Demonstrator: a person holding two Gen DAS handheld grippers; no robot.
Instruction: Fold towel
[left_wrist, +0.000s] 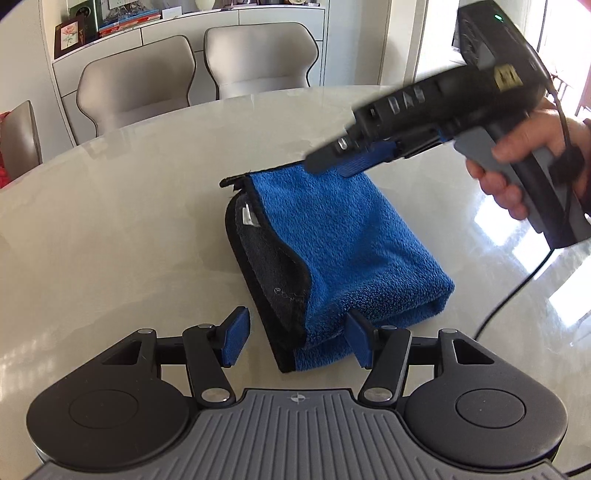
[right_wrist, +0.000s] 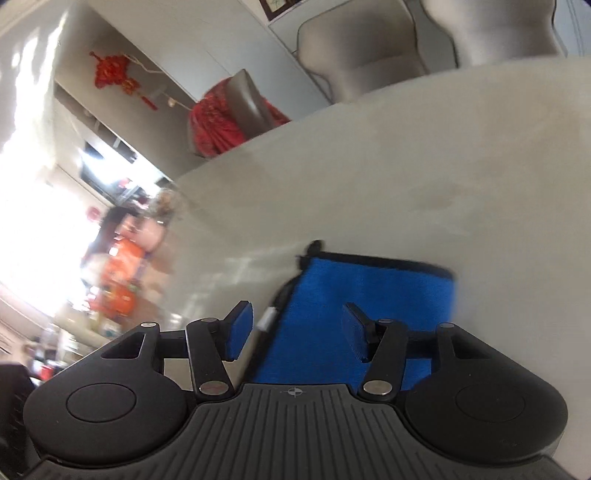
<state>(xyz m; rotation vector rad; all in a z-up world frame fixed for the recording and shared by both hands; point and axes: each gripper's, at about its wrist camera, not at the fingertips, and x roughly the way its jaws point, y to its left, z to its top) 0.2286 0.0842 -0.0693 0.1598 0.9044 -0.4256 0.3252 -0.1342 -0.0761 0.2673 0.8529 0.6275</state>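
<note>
A blue towel (left_wrist: 343, 251) with a grey inner side and black trim lies folded on the pale round table (left_wrist: 129, 229). My left gripper (left_wrist: 297, 339) is open, its fingers spread either side of the towel's near corner, holding nothing. My right gripper (left_wrist: 332, 162) hovers over the towel's far edge in the left wrist view, held by a hand. In its own view the right gripper (right_wrist: 297, 332) is open and empty above the towel (right_wrist: 369, 295), which is blurred by motion.
Two beige chairs (left_wrist: 192, 74) stand behind the table's far edge. A third chair with a red cushion (right_wrist: 236, 118) sits at the left. A black cable (left_wrist: 517, 288) trails from the right gripper across the table's right side.
</note>
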